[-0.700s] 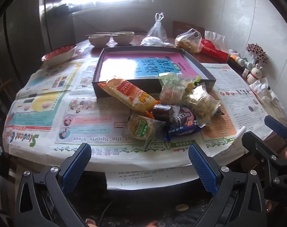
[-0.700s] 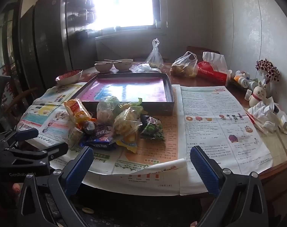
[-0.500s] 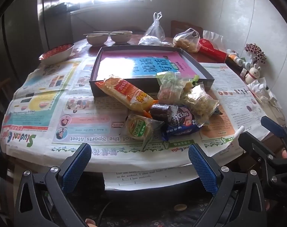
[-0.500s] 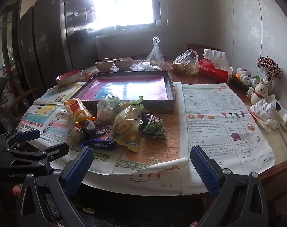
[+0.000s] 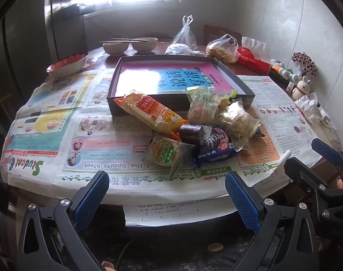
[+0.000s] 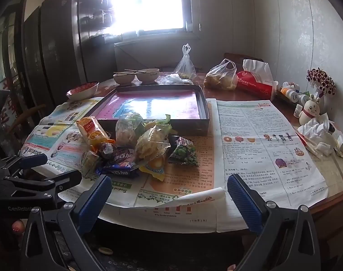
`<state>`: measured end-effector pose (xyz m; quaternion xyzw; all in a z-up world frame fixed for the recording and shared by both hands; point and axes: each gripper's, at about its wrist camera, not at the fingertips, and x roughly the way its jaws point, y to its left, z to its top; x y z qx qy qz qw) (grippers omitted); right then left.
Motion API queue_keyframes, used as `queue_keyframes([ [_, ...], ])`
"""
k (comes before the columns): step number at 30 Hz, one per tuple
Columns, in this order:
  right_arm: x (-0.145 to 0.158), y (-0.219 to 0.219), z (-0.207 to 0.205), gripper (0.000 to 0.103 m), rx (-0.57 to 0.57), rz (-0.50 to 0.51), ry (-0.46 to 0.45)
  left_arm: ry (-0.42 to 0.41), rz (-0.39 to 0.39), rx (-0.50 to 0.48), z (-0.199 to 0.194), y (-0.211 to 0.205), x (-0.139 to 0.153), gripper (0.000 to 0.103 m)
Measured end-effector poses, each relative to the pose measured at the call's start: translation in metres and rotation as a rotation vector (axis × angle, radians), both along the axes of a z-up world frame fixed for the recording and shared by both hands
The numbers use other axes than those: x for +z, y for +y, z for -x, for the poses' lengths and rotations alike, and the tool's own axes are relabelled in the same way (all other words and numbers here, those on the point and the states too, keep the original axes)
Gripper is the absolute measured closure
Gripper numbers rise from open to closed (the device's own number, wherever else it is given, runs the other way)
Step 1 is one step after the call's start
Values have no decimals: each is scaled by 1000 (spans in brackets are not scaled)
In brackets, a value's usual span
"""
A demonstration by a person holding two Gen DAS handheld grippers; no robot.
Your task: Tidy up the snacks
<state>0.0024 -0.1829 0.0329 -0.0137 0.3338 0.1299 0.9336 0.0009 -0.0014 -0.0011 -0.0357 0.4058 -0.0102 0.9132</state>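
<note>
**A:** Status at that frame?

**B:** Both tongs were spread wide with nothing between the pads. Left gripper (image 5: 167, 194) hung off the near table edge, tilted down toward the snack pile (image 5: 194, 131). Right gripper (image 6: 169, 194) was likewise off the near edge, just right of the left one.

**A:** Where were the snacks?

**B:** Heaped on the newspaper (image 5: 58, 135), just in front of the tray (image 5: 117, 83) and touching its near wall. None were inside the tray. The orange-yellow packet (image 5: 149, 113) leaned against that wall on the left. The clear bag of pale pieces (image 5: 237, 118) sat on the right. The dark blue wrapper (image 5: 216, 146) and the round green-label pack (image 5: 164, 151) were nearest the grippers. The green pea packet (image 6: 184, 152) lay at the pile's right side, seen from the right wrist only.

**A:** Tray contents?

**B:** Just a pink and blue printed sheet on its floor.

**A:** Other clutter?

**B:** Two pale bowls (image 5: 128, 45) with chopsticks across them stood at the far side. A red-rimmed bowl (image 5: 67, 64) was at far left. Tied plastic bags (image 6: 221, 76) and a red tissue pack (image 6: 255, 81) sat behind the tray. A rabbit figurine (image 6: 310, 110) stood by the right wall. Crumpled tissue lay just in front of it.

**A:** Contact?

**B:** None. Both grippers were apart from the pile.
</note>
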Motion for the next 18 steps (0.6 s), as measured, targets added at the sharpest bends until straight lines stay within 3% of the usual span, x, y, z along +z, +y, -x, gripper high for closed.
queue_keyframes([
  [18, 1, -1, 1, 0, 0, 11, 1, -4, -3, -17, 1, -2, 1, 1],
])
